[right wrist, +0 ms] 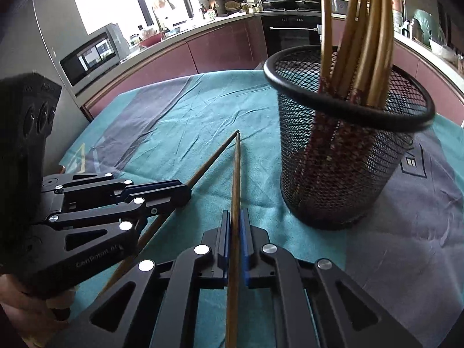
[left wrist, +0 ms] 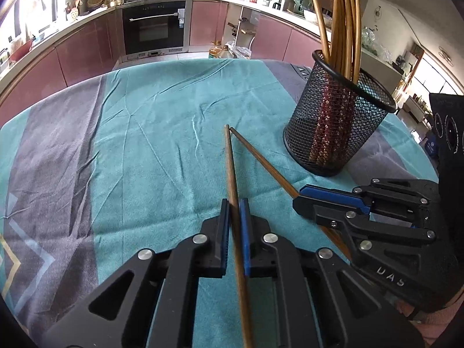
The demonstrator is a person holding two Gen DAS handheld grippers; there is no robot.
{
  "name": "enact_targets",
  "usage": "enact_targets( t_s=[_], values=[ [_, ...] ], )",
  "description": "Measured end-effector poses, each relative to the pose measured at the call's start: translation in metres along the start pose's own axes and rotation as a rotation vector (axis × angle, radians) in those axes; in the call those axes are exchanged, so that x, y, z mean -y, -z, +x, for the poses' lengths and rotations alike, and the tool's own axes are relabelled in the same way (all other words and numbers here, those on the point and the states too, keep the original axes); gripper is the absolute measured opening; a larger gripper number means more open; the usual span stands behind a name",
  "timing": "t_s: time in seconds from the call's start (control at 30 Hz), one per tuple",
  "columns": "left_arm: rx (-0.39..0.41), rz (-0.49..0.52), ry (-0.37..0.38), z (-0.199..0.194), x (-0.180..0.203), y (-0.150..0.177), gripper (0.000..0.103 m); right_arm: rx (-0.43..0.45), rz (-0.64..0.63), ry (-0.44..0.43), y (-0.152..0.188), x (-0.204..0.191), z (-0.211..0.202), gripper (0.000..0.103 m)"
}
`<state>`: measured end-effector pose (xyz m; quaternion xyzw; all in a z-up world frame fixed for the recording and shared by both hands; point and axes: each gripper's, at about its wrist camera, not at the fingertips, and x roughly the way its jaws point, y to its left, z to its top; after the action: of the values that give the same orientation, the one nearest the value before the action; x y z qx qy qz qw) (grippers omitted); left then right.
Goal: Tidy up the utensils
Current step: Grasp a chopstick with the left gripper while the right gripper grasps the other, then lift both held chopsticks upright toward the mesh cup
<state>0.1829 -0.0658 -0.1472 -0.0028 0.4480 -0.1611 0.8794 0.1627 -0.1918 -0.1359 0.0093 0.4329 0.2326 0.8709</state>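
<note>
My left gripper (left wrist: 235,204) is shut on a brown chopstick (left wrist: 231,168) that points forward over the teal cloth. My right gripper (left wrist: 297,198) comes in from the right, shut on a second chopstick (left wrist: 261,159). The two far tips meet in a narrow V. In the right wrist view the right gripper (right wrist: 235,213) clamps its chopstick (right wrist: 236,174), and the left gripper (right wrist: 187,192) holds the other chopstick (right wrist: 214,156) at the left. A black mesh cup (left wrist: 333,121) (right wrist: 348,159) stands upright to the right of both sticks, with several chopsticks in it.
A teal and grey cloth (left wrist: 145,145) covers the round table, which ends just behind the cup. Pink kitchen cabinets and an oven (left wrist: 153,29) lie beyond it. A person's hand (right wrist: 17,304) grips the left tool's handle.
</note>
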Motion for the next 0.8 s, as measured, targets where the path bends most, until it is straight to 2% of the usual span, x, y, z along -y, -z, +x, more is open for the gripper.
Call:
enact_targets(
  t_s=[0.67, 0.8],
  values=[
    [0.113, -0.055, 0.236, -0.072, -0.006, 0.001, 0.007, 0.154, 0.019, -0.150, 0.001, 0.001, -0.070, 0.006],
    [0.134, -0.052, 0.250, -0.084, -0.005, 0.002, 0.007, 0.185, 0.014, -0.161, -0.001, 0.003, -0.084, 0.006]
  ],
)
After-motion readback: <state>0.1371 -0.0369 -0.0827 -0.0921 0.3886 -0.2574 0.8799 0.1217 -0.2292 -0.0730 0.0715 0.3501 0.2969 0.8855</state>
